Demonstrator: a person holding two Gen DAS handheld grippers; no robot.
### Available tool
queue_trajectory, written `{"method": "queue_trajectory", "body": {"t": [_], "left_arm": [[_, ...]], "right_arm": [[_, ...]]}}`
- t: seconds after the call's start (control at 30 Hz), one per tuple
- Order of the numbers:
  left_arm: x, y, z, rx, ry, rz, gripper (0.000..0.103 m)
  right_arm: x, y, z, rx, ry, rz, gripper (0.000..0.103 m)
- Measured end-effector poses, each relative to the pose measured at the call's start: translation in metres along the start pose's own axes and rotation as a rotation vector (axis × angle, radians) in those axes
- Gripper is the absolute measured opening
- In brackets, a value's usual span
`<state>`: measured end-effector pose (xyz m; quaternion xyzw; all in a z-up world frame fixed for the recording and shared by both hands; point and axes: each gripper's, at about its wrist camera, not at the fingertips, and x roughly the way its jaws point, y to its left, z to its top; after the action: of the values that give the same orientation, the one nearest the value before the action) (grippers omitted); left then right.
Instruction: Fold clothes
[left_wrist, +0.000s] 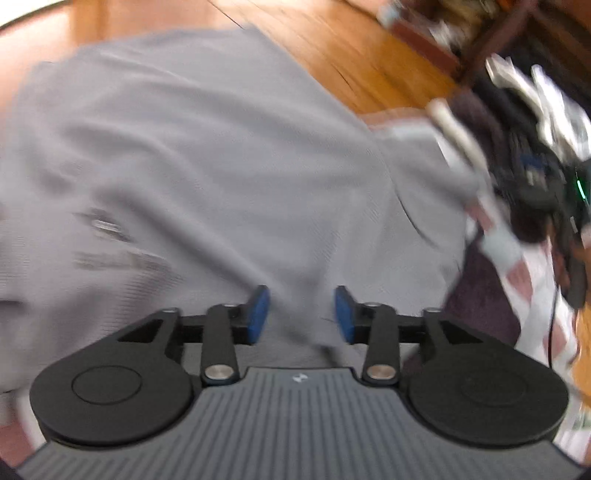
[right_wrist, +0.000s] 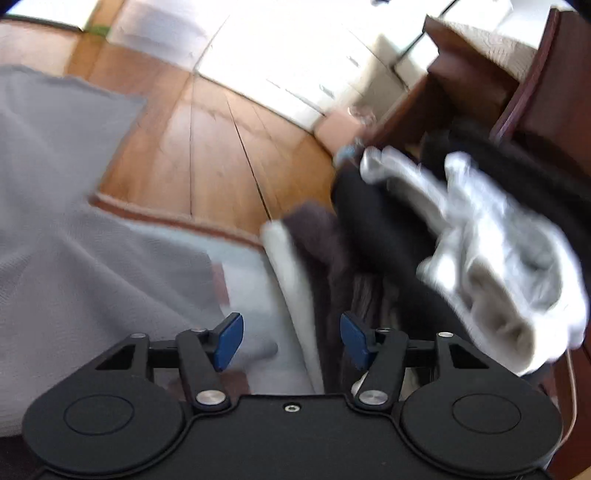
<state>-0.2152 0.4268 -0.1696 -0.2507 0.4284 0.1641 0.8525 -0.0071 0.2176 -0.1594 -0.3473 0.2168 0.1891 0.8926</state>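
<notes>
Left wrist view: the left gripper (left_wrist: 301, 314) stands with its blue pads apart and nothing clamped between them, poised just above the grey knit fabric garment (left_wrist: 207, 177) that lies spread over a patterned mat and partly over the orange wooden plank floor (left_wrist: 369, 62). Both views are motion-blurred, so fine detail of hems and seams cannot be confirmed.

Right wrist view: the right gripper (right_wrist: 291, 341) is likewise released, jaws wide and empty. It points toward the garment's right-hand edge (right_wrist: 92, 258) and a heap of unfolded clothes, dark and pale grey (right_wrist: 480, 251), lying just beside it.

Handling judgement: the garment appears light, thin and limp. It will drape, wrinkle and sag wherever unsupported, and will not hold a shape by itself. It is not fragile; the knit surface should give the pads fair friction. Take hold at an edge or corner, pinching through one layer only, with both grippers on the same hem so that the cloth lifts evenly.

Orientation: the long axis appears to run from the near edge under the left gripper away toward the far edge on the floor. Which end is collar and which is hem cannot be told.
</notes>
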Motion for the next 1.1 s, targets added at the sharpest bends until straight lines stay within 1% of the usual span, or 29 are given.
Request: {"method": "queue_trajectory", "body": {"t": [0.03,0.07,0.1,0.17,0.2,0.23,0.27,0.37,0.47,0.5,0.53,0.6,0.63,0.67,0.7,0.77,0.83,0.87,0.9,0.93,0.97,1.0,1.03,1.07,1.1], "left_arm": [[-0.012,0.01,0.002,-0.029,-0.029,0.021,0.048],[-0.024,0.026,-0.001,-0.08,-0.041,0.051,0.052],[-0.036,0.042,-0.004,-0.131,-0.053,0.081,0.054],[-0.059,0.074,-0.011,-0.235,-0.076,0.142,0.054],[-0.07,0.091,-0.015,-0.286,-0.087,0.172,0.056],[-0.082,0.107,-0.018,-0.338,-0.099,0.203,0.058],[-0.086,0.12,-0.023,-0.363,-0.087,0.259,0.059],[-0.091,0.153,-0.035,-0.428,-0.046,0.441,0.059],[-0.096,0.174,-0.043,-0.473,-0.036,0.569,0.059],[-0.098,0.181,-0.045,-0.478,-0.04,0.568,0.059],[-0.102,0.187,-0.047,-0.5,-0.051,0.542,0.06],[-0.104,0.197,-0.059,-0.595,-0.076,0.445,0.066],[-0.103,0.201,-0.067,-0.665,-0.086,0.396,0.066],[-0.102,0.205,-0.075,-0.737,-0.095,0.347,0.066],[-0.097,0.205,-0.078,-0.781,-0.097,0.315,0.066],[-0.089,0.209,-0.077,-0.798,-0.084,0.263,0.066],[-0.078,0.199,-0.071,-0.769,-0.077,0.264,0.066],[-0.076,0.196,-0.069,-0.741,-0.082,0.296,0.066],[-0.075,0.191,-0.064,-0.694,-0.08,0.356,0.066],[-0.07,0.187,-0.059,-0.64,-0.068,0.408,0.066],[-0.066,0.183,-0.054,-0.585,-0.054,0.459,0.067],[-0.061,0.181,-0.051,-0.564,-0.036,0.477,0.07],[-0.056,0.18,-0.049,-0.545,-0.017,0.493,0.071],[-0.052,0.184,-0.049,-0.57,-0.002,0.485,0.071],[-0.048,0.188,-0.05,-0.598,0.013,0.476,0.071]], "right_arm": [[-0.009,-0.001,0.006,0.013,-0.021,0.096,0.063],[-0.019,-0.002,0.011,0.026,-0.042,0.192,0.063],[-0.028,-0.002,0.017,0.036,-0.06,0.291,0.063],[-0.045,0.01,0.027,0.005,-0.065,0.524,0.063],[-0.054,0.018,0.031,-0.021,-0.066,0.637,0.063],[-0.062,0.028,0.033,-0.054,-0.069,0.716,0.063],[-0.071,0.038,0.035,-0.09,-0.073,0.79,0.063],[-0.099,0.072,0.036,-0.228,-0.102,0.955,0.063],[-0.115,0.099,0.034,-0.333,-0.125,1.011,0.063],[-0.118,0.107,0.033,-0.366,-0.13,1.022,0.063],[-0.121,0.115,0.031,-0.402,-0.136,1.033,0.063],[-0.13,0.129,0.023,-0.539,-0.169,1.061,0.061],[-0.135,0.136,0.018,-0.613,-0.194,1.067,0.061],[-0.14,0.142,0.011,-0.669,-0.226,1.052,0.061],[-0.145,0.15,0.01,-0.712,-0.239,1.047,0.061],[-0.152,0.165,0.007,-0.764,-0.255,1.052,0.061],[-0.156,0.179,0.007,-0.773,-0.254,1.076,0.061],[-0.157,0.184,0.008,-0.771,-0.254,1.082,0.061],[-0.156,0.185,0.008,-0.751,-0.253,1.068,0.056],[-0.155,0.186,0.009,-0.731,-0.253,1.054,0.039],[-0.154,0.187,0.01,-0.711,-0.252,1.039,0.028],[-0.152,0.188,0.011,-0.691,-0.251,1.025,0.004],[-0.151,0.189,0.012,-0.671,-0.25,1.01,0.0],[-0.149,0.188,0.014,-0.645,-0.251,0.995,0.0],[-0.146,0.179,0.021,-0.586,-0.259,0.977,0.0]]}}
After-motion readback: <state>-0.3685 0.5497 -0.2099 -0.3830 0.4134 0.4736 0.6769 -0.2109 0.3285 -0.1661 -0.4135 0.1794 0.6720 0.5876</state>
